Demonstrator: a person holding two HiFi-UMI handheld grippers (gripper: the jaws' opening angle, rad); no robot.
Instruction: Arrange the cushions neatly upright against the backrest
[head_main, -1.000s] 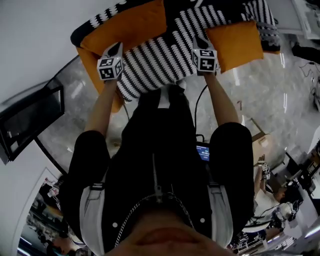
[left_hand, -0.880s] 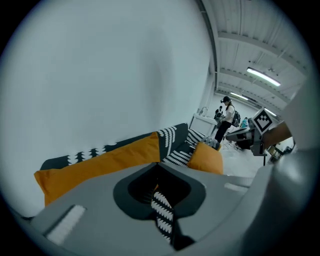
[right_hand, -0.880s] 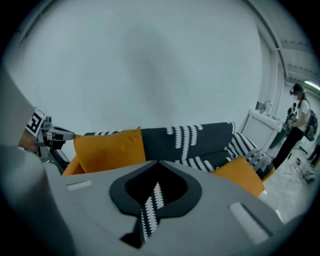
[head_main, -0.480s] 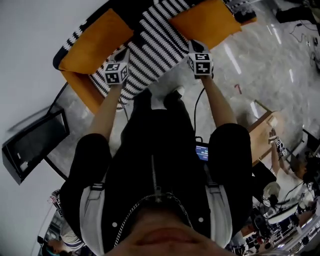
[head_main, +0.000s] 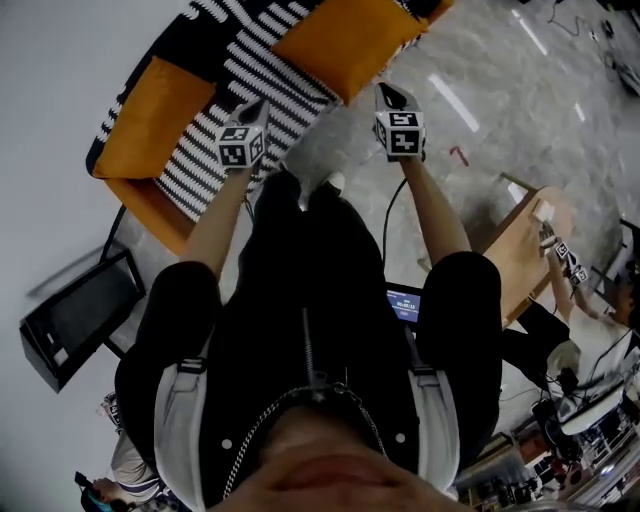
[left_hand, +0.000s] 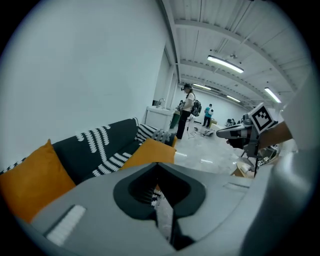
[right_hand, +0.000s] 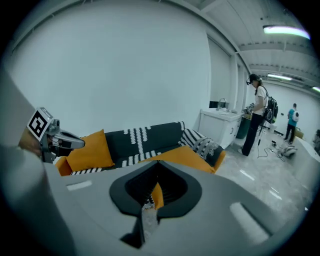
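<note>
Both pressed together and seemingly empty, the left tongs and right tongs could nudge the top-centre orange cushion off the sofa.

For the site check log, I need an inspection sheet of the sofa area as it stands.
surface: sofa seat, striped cover.
job's things: one orange cushion upright against the backrest; second orange cushion lying on the seat, not upright.
clutter: nothing seen.
grippers: left tool and right tool both shut, empty, off the cushions.
cables: black cable hanging below the right tool.
surroundings: black screen by the wall, wooden table, people beyond.
</note>
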